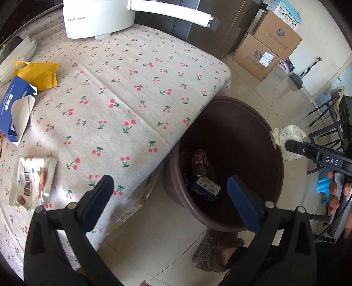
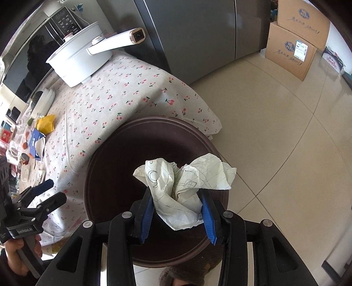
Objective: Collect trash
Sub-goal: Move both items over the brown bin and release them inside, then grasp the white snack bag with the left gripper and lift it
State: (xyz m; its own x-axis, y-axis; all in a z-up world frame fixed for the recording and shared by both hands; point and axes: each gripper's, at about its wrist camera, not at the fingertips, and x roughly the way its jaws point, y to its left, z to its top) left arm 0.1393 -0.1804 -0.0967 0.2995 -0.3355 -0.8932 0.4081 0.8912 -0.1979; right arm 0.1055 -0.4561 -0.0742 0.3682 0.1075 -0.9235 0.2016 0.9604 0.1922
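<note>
Over the dark brown bin (image 2: 105, 176) that stands on the tiled floor (image 2: 275, 132) against the corner of the counter (image 1: 132, 88), we hold both grippers pointing steeply down. The right gripper (image 2: 176, 209) has its blue fingers (image 2: 147, 216) pressed on a crumpled sheet of lined paper (image 2: 184, 182), which bulges up and fans out toward 12 and 2 o'clock above the pads, right over the bin's open mouth. From the left wrist view we see the same paper (image 1: 288, 136) hanging at the bin's rim (image 1: 275, 140) at about 3 o'clock, at the tip of the right gripper (image 1: 290, 146).

The left gripper (image 1: 169, 198) has its fingers (image 1: 99, 198) spread wide with nothing between them; one pad sits over the counter's edge, the other over the bin. Down inside the bin we make out a red can (image 1: 200, 162) and a small blue box (image 1: 206, 187) lying just beside it.

On the cherry-print cloth of the counter, toward 9 o'clock in the left wrist view, lie a torn blue carton (image 1: 15, 110), a yellow wrapper (image 1: 44, 74) just beyond it, and a white snack packet (image 1: 33, 182) nearer to us. A white pot (image 1: 96, 17) with a long handle stands at the far edge, around 11 o'clock. Brown cardboard boxes (image 1: 268, 44) are stacked on the floor at 1 o'clock.
</note>
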